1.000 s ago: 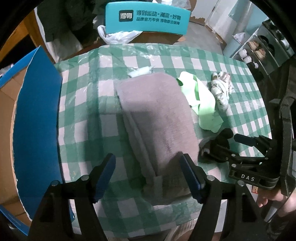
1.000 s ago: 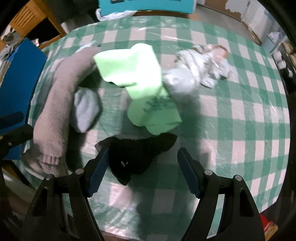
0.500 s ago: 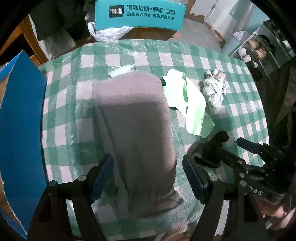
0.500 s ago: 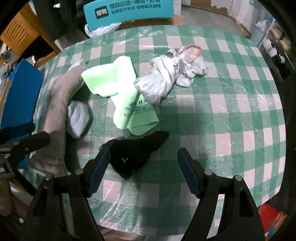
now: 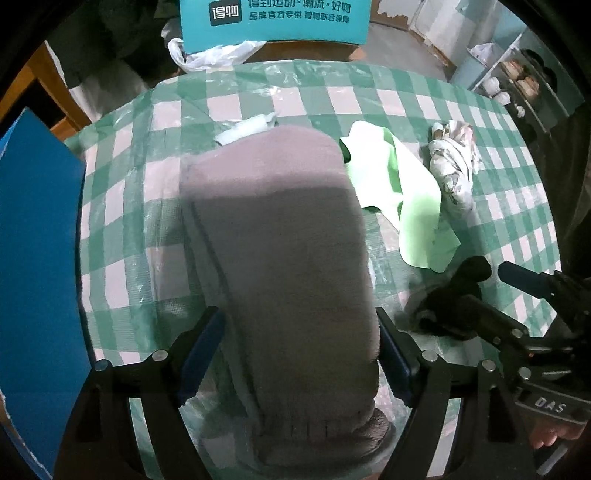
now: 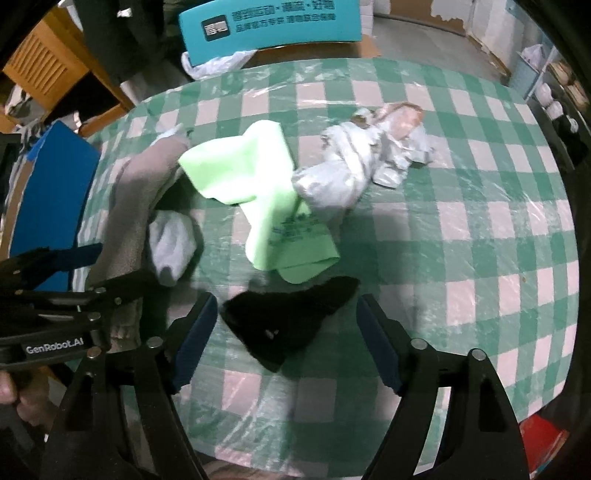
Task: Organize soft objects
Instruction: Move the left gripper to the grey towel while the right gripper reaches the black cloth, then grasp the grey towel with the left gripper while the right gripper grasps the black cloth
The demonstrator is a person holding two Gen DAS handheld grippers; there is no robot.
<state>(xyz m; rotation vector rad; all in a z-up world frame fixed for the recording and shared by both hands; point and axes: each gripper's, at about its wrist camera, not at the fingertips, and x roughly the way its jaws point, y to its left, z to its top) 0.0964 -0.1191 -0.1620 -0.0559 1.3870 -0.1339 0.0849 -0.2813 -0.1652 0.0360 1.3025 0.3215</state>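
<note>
A folded grey towel [image 5: 280, 258] lies on the green checked table, its near end between the open fingers of my left gripper [image 5: 299, 354]. It also shows in the right wrist view [image 6: 133, 206], with a pale grey cloth [image 6: 171, 247] tucked beside it. A light green cloth [image 6: 258, 192] lies in the middle, a crumpled white and pink bundle [image 6: 365, 162] to its right. A black cloth [image 6: 288, 321] lies between the open fingers of my right gripper [image 6: 284, 343]. The green cloth [image 5: 406, 199], bundle [image 5: 454, 166] and black cloth [image 5: 450, 295] show in the left wrist view.
A blue panel [image 5: 37, 277] stands at the table's left edge. A teal box with white print [image 6: 269, 26] and a white plastic bag [image 5: 214, 55] sit beyond the far edge. Shelves with small items [image 5: 517, 85] stand at the right. A red thing [image 6: 543, 435] lies below the table's right edge.
Both cameras pulled back and rose a little, so more of the table shows. The left gripper's open fingers now flank the towel's near end. The black cloth stays between the right fingers.
</note>
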